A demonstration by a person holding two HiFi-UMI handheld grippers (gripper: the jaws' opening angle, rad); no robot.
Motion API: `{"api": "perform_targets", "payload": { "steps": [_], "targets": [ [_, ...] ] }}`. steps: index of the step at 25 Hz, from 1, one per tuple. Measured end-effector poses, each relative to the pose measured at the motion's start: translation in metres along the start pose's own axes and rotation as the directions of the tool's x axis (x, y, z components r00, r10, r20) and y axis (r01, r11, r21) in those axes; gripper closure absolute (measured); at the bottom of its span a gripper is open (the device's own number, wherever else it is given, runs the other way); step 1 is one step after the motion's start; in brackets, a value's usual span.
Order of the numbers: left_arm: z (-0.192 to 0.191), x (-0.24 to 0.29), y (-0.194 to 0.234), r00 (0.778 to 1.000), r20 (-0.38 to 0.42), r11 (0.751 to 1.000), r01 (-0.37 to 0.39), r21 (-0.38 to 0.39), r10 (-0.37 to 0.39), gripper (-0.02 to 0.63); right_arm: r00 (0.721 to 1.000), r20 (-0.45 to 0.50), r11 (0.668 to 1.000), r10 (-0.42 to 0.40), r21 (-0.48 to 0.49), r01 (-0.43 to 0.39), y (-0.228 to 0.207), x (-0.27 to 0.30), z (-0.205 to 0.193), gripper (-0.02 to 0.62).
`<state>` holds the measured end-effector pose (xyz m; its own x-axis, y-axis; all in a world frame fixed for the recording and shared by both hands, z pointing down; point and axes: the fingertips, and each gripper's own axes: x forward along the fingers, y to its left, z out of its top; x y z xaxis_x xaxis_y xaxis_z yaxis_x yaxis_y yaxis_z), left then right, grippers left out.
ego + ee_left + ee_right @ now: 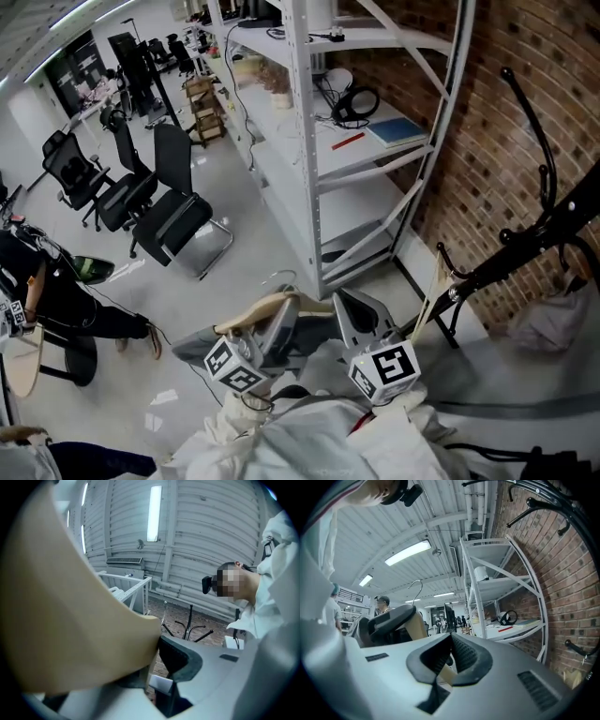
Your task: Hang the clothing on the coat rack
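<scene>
In the head view both grippers are low in the middle, over a heap of white clothing [314, 436]. My left gripper [279, 323] is shut on one arm of a tan wooden hanger [251, 314], whose wire hook [281, 277] points away from me. In the left gripper view the hanger [70, 620] fills the left side, pressed against the dark pad [180, 657]. My right gripper [354, 317] is shut on a thin tan part of the hanger [446, 672]. The black coat rack [530, 234] stands to the right by the brick wall, its hooks [543, 498] above the right gripper.
White metal shelving [314, 141] stands ahead against the brick wall [525, 103]. Black office chairs [173, 216] are at the left, and a seated person [66, 295] is beyond them. A pale bag [548, 319] lies at the rack's foot.
</scene>
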<state>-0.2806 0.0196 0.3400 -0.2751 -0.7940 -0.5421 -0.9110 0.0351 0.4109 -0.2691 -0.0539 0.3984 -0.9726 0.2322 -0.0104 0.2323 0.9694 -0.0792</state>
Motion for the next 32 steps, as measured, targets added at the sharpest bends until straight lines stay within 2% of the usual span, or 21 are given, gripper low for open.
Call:
{"api": "perform_targets", "payload": {
  "steps": [5,8,11,14,19,21,26,32],
  "targets": [
    [-0.015,0.029,0.011,0.995,-0.048,0.994,0.081,-0.067,-0.084,0.506,0.994,0.003,0.994,-0.113,-0.003,0.113,-0.028,-0.002,0.003,0.571],
    [-0.026,0.048,0.020,0.986,-0.080,0.983,0.137,-0.123,-0.147,0.506,0.980,0.004,0.980,-0.200,0.002,0.200,-0.049,-0.002,0.003,0.571],
    [-0.034,0.065,0.027,0.968,-0.110,0.960,0.200,-0.195,-0.224,0.506,0.954,0.011,0.954,-0.301,0.006,0.301,-0.065,-0.003,0.005,0.571],
    [-0.039,0.080,0.030,0.942,-0.131,0.926,0.267,-0.266,-0.309,0.506,0.916,0.024,0.916,-0.400,0.005,0.400,-0.077,-0.005,0.008,0.571],
    [-0.050,0.093,0.025,0.880,-0.157,0.849,0.363,-0.384,-0.448,0.506,0.833,0.034,0.834,-0.552,0.000,0.552,-0.081,-0.016,0.013,0.571],
    [-0.056,0.096,0.019,0.850,-0.162,0.812,0.396,-0.428,-0.500,0.506,0.792,0.037,0.792,-0.609,-0.006,0.610,-0.082,-0.026,0.015,0.571],
    [-0.076,0.098,-0.009,0.761,-0.165,0.703,0.463,-0.540,-0.628,0.506,0.653,0.038,0.653,-0.757,-0.004,0.757,-0.074,-0.069,0.012,0.571],
    [-0.099,0.096,-0.048,0.663,-0.157,0.589,0.501,-0.634,-0.732,0.506,0.511,0.030,0.511,-0.859,0.007,0.859,-0.061,-0.119,0.007,0.571]
  ]
}}
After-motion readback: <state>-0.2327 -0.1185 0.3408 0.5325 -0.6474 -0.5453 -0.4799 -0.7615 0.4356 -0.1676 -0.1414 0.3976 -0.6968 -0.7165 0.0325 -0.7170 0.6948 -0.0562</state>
